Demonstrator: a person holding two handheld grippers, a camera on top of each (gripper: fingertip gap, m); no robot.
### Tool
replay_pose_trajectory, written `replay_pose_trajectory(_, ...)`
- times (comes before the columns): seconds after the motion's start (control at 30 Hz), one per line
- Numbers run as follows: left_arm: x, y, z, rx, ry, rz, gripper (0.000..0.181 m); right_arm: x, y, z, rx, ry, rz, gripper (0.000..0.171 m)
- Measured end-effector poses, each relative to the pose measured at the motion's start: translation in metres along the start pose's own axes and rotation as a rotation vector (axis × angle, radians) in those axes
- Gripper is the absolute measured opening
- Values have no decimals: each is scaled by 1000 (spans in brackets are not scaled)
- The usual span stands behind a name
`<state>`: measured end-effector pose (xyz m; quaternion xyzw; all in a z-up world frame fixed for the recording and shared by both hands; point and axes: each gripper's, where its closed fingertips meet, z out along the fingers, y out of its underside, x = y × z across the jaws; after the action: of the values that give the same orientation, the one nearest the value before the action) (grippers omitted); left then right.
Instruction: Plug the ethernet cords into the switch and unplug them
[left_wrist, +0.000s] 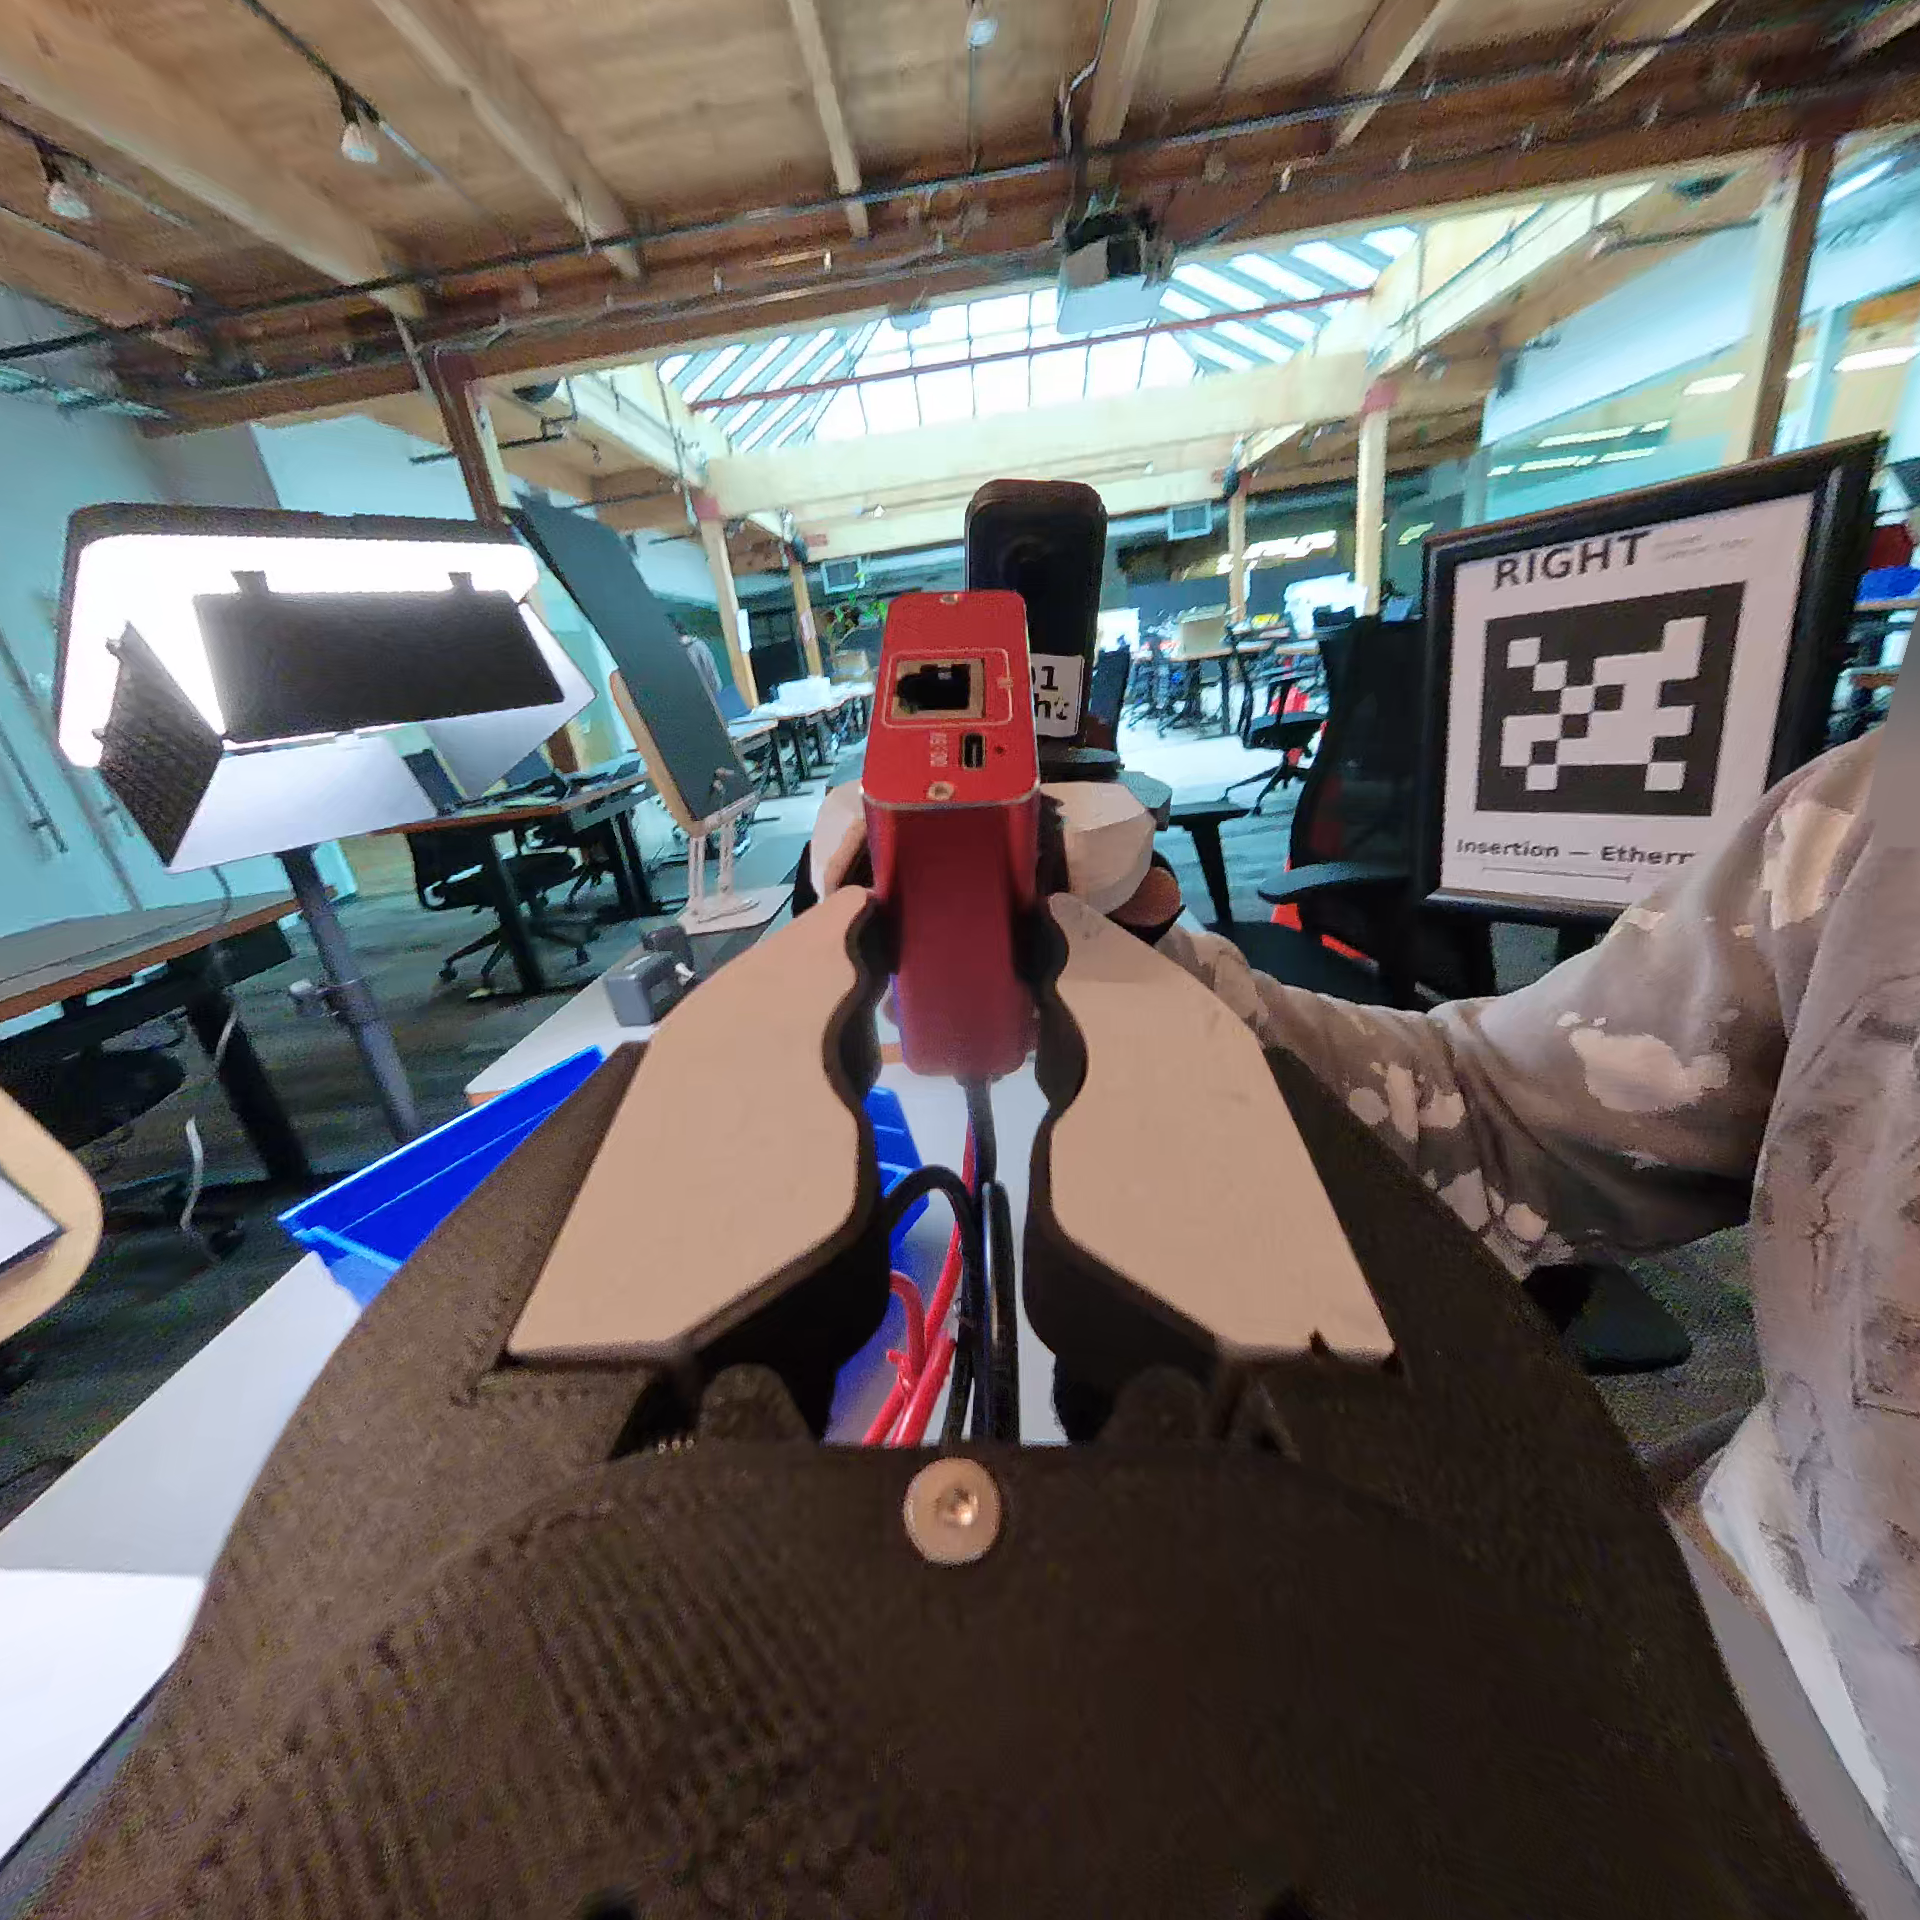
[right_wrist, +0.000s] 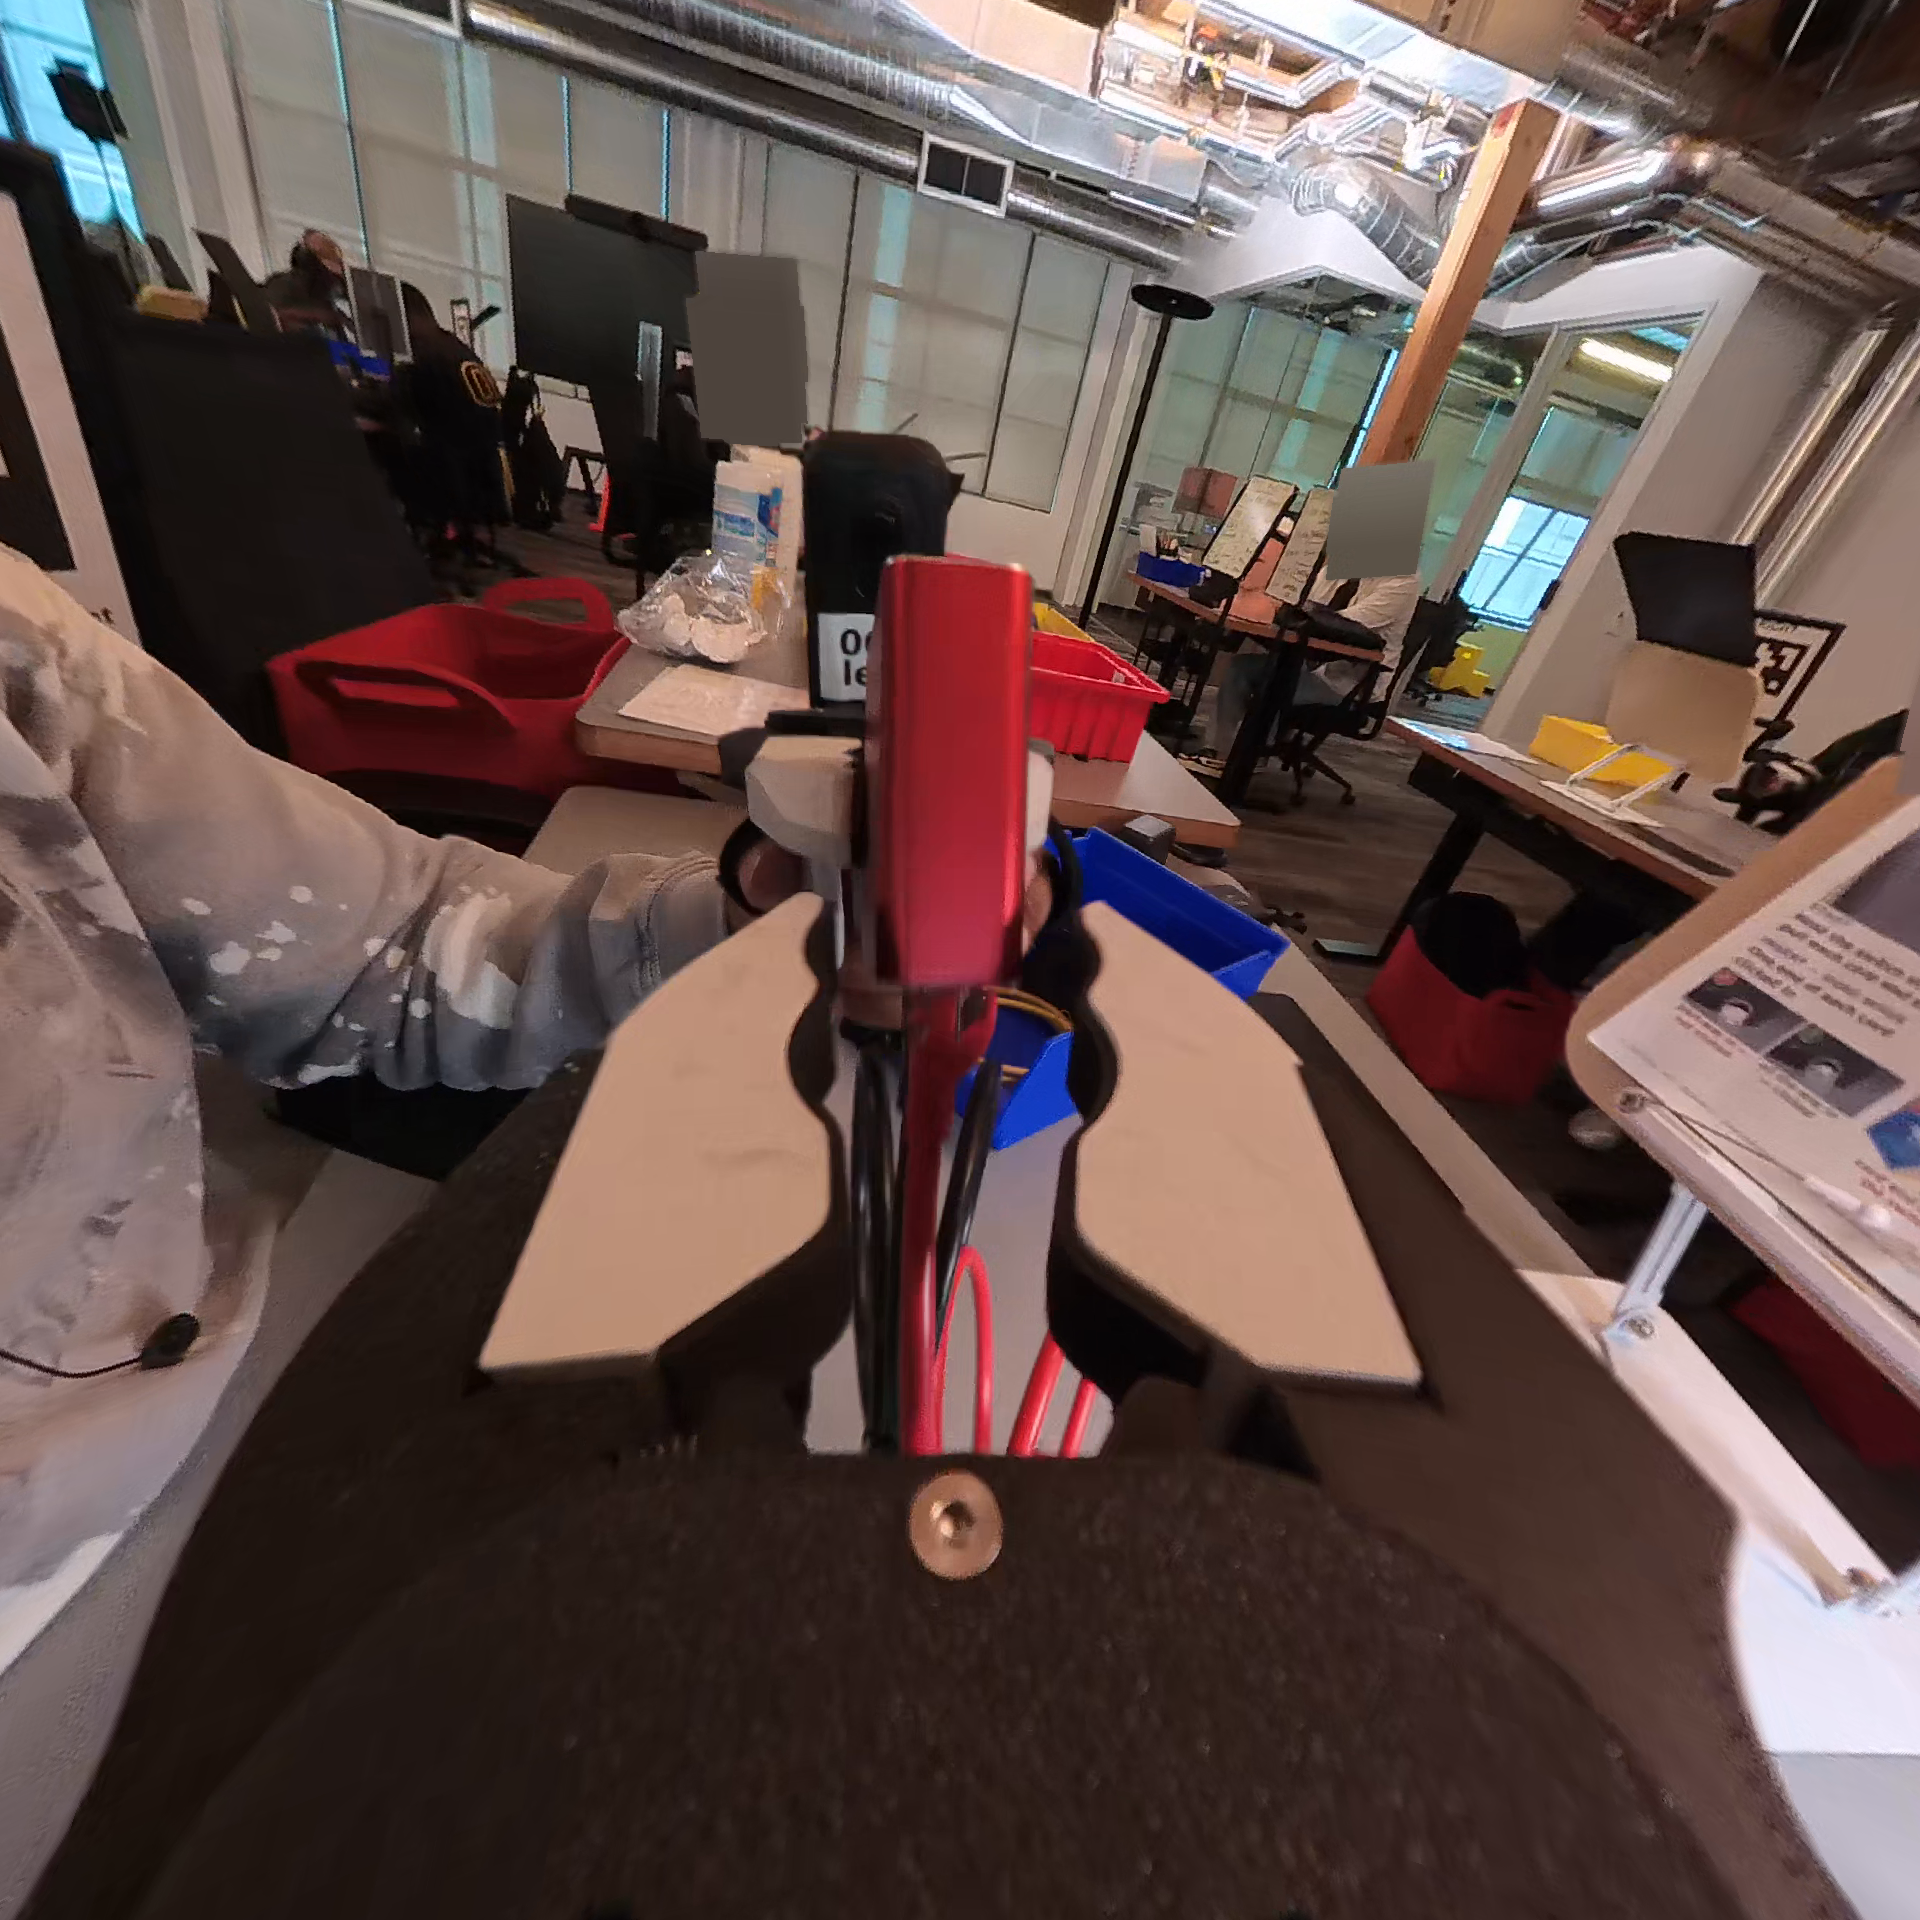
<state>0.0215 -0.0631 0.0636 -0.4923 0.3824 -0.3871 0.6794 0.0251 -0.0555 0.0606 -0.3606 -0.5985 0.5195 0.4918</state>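
Note:
A red ethernet switch (left_wrist: 951, 883) stands on end in the air. My left gripper (left_wrist: 956, 935) is shut on its sides. The port (left_wrist: 935, 691) near its top end is empty. A black cord (left_wrist: 982, 1122) runs from its bottom end, and red cords (left_wrist: 925, 1351) hang below. In the right wrist view the switch (right_wrist: 951, 790) is held by the left gripper's fingers (right_wrist: 800, 790). My right gripper (right_wrist: 951, 935) is open, with its fingertips on either side of the switch's lower end and a gap to it. A red cord (right_wrist: 925, 1122) and a black cord (right_wrist: 873, 1195) hang between its fingers.
A blue bin (left_wrist: 436, 1174) sits on the white table (left_wrist: 156, 1475) below, and it also shows in the right wrist view (right_wrist: 1174, 914). A framed marker sign (left_wrist: 1610, 696) stands to the right. An instruction board (right_wrist: 1766, 1039) stands at the right. The person's sleeve (right_wrist: 312, 935) reaches in.

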Motion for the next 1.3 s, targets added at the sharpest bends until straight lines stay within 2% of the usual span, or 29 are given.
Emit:
replay_pose_trajectory(0.03, 2, 3, 0, 8, 14, -2, 27, -3, 2, 4, -11, -6, -19, 29)
replay_pose_trajectory(0.1, 2, 9, -1, 0, 21, -16, 27, -4, 7, 6, -58, 0, -22, 27)
replay_pose_trajectory(0.2, 0, 26, -4, -156, 25, -21, 27, -5, 21, -1, -193, 4, -38, 27)
replay_pose_trajectory(0.3, 1, 33, -12, -282, 13, -33, 37, -7, 40, -14, -404, 48, -119, 26)
replay_pose_trajectory(0.43, 12, 60, -8, -494, 18, 62, 44, -19, 67, -16, -635, 46, -185, 26)
replay_pose_trajectory(0.53, 18, 76, -3, -561, 35, 109, 28, -24, 80, -13, -714, 26, -213, 26)
replay_pose_trajectory(0.63, 1, 61, -4, -453, -29, -8, 28, -4, 61, -9, -575, 127, -223, 31)
replay_pose_trajectory(0.73, -26, 48, -19, -310, -110, -110, 28, 18, 11, -10, -292, 295, -195, 30)
replay_pose_trajectory(0.83, -58, 37, -39, -134, -192, -255, 28, 8, -12, -5, -97, 222, -24, 26)
replay_pose_trajectory(0.93, -79, 30, -57, -16, -251, -335, 28, -6, 19, 25, -139, 75, 130, 29)
replay_pose_trajectory(1.07, -81, 20, -63, 16, -281, -322, 28, -29, 83, 87, -165, -76, 380, 34)
replay_pose_trajectory(1.17, -76, 12, -62, 24, -278, -299, 28, -32, 102, 119, 29, -48, 573, 41)
replay_pose_trajectory(1.23, -72, 7, -60, 30, -276, -282, 28, -24, 93, 118, 213, 5, 653, 43)
replay_pose_trajectory(1.3, -68, 1, -58, 52, -270, -280, 27, -10, 82, 107, 327, 59, 688, 47)
